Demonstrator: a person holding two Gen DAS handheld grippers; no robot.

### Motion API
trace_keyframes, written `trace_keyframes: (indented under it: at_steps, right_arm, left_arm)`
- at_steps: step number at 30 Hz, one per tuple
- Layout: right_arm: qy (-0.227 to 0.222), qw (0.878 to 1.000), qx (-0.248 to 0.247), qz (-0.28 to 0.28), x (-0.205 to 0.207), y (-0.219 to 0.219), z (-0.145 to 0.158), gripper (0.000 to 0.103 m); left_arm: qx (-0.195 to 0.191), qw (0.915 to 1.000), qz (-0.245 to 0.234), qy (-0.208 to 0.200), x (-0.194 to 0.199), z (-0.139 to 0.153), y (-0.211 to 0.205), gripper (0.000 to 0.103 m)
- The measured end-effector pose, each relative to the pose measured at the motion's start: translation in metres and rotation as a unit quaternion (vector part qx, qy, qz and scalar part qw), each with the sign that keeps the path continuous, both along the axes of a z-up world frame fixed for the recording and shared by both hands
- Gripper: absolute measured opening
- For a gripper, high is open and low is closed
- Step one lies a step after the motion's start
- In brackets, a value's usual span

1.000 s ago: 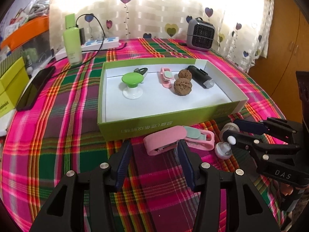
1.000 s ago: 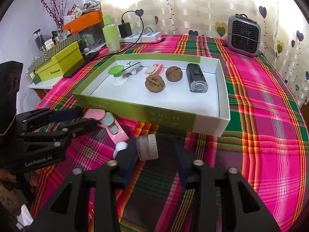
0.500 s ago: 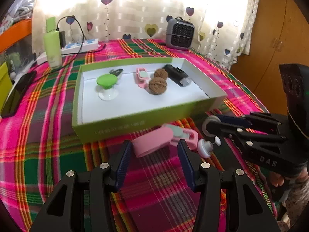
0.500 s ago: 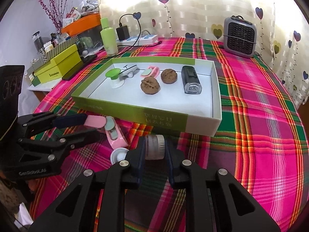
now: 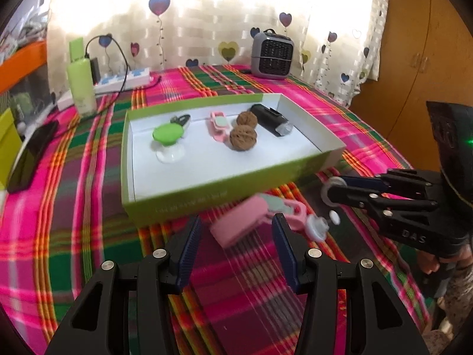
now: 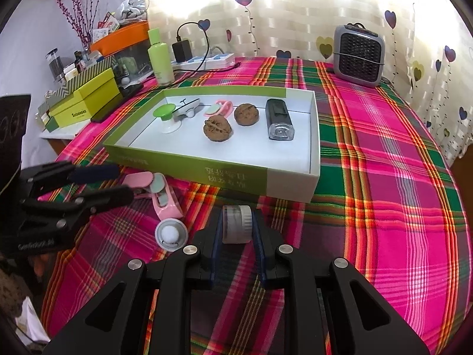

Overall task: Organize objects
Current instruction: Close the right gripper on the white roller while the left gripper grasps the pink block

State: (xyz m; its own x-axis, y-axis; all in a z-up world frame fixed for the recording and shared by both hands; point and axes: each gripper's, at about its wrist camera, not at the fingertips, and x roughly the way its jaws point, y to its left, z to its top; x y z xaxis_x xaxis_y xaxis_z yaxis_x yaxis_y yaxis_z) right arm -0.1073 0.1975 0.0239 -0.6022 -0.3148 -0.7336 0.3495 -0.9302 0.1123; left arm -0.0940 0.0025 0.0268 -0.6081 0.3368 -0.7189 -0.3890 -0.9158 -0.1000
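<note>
A: Two tools over the plaid surface (image 6: 384, 177). What does the right tool (image 6: 236, 227) have?

B: Its jaws are clamped on a small clear jar (image 6: 236, 226) with a ribbed white neck, just in front of the green-and-white box (image 6: 207, 174). The jar's round lid (image 6: 171, 234) lies loose on the cloth beside it, to the left.

A: And the left tool (image 5: 235, 233)?

B: Its jaws stand apart, with the end of the pink clip case (image 5: 241, 220) between them. I cannot tell whether the pads touch it; the view there is blurred.

A: What sits inside the box?

B: A green-topped suction stand (image 6: 167, 118), a small pink clip (image 6: 218, 109), two walnuts (image 6: 217, 129), and a black rectangular device (image 6: 279, 122), all on the white floor toward the far wall.

A: Behind the box?

B: A green bottle (image 6: 159, 57) near a power strip (image 6: 204, 60), and a small grey heater (image 6: 359, 54) at the far right.
</note>
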Motion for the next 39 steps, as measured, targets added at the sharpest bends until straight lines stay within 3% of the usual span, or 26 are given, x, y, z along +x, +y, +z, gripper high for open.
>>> trace_keyframes:
  at_steps: [7, 12, 14, 17, 33, 35, 39]
  right_arm:
    - [-0.003, 1.000, -0.002, 0.000, 0.000, -0.001, -0.001, 0.020]
    - [-0.009, 1.000, -0.004, -0.002, -0.002, 0.000, -0.003, 0.020]
    - [-0.011, 1.000, -0.005, -0.004, -0.002, 0.000, -0.003, 0.020]
    - [-0.012, 1.000, -0.004, -0.005, -0.002, 0.001, -0.003, 0.020]
    - [-0.011, 1.000, -0.002, -0.006, -0.002, 0.001, -0.002, 0.020]
    - [-0.011, 1.000, -0.001, -0.006, -0.002, 0.001, -0.002, 0.020]
    - [-0.011, 1.000, -0.002, -0.006, -0.001, 0.001, -0.002, 0.020]
  left_arm:
    - [-0.042, 0.9983, -0.038, -0.010, -0.012, -0.011, 0.015, 0.048]
    - [-0.025, 0.9984, -0.048, -0.015, -0.014, -0.011, 0.015, 0.047]
    - [-0.019, 0.9985, -0.049, -0.015, -0.013, -0.010, 0.014, 0.036]
    - [-0.020, 0.9985, -0.047, -0.018, -0.014, -0.011, 0.015, 0.028]
    - [-0.020, 0.9987, -0.039, -0.027, -0.016, -0.012, 0.021, 0.027]
    - [-0.022, 0.9987, -0.037, -0.026, -0.016, -0.012, 0.021, 0.022]
    - [-0.022, 0.9988, -0.036, -0.026, -0.016, -0.013, 0.021, 0.020]
